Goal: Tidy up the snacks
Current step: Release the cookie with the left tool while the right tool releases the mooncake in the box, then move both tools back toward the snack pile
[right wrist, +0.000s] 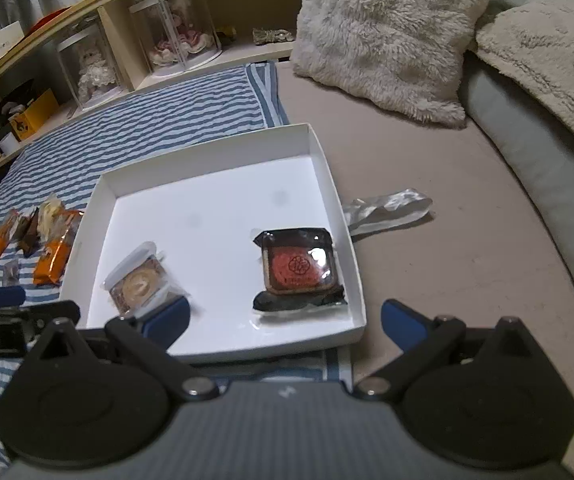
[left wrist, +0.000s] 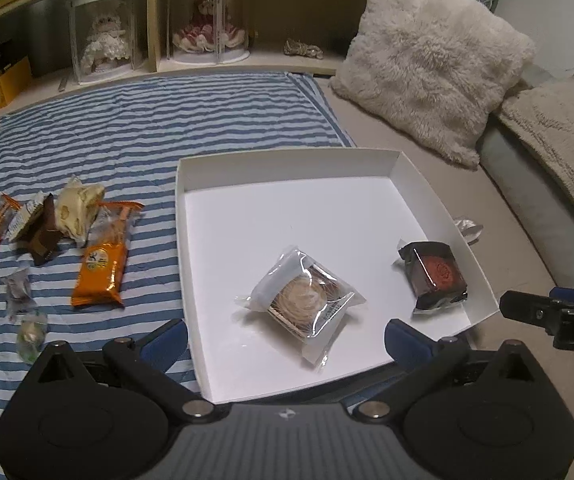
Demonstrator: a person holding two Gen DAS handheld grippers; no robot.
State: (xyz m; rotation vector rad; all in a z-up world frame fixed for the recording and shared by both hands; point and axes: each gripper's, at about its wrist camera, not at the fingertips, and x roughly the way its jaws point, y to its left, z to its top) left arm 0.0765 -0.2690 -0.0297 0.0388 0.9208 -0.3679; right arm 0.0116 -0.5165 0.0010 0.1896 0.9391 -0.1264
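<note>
A shallow white box [left wrist: 287,168] [right wrist: 207,168] lies on the bed. Inside it sit a clear-wrapped round pastry [left wrist: 301,298] [right wrist: 139,282] and a dark-wrapped red cake [left wrist: 435,274] [right wrist: 297,270]. Left of the box, on the striped blanket [left wrist: 147,120], lie orange snack packs [left wrist: 101,268] [right wrist: 51,262], a brown-wrapped one [left wrist: 41,232] and a pale nougat piece [left wrist: 77,208]. My left gripper [left wrist: 285,338] is open above the box's near edge, nothing between its fingers. My right gripper [right wrist: 285,320] is open wide over the box's near right corner, holding nothing.
A fluffy cream pillow [left wrist: 427,60] [right wrist: 387,32] and a folded blanket [right wrist: 547,60] lie at the back right. A crumpled silver wrapper [right wrist: 387,210] rests right of the box. Shelves with doll cases [left wrist: 207,24] run along the back. Small wrapped sweets [left wrist: 27,320] lie near left.
</note>
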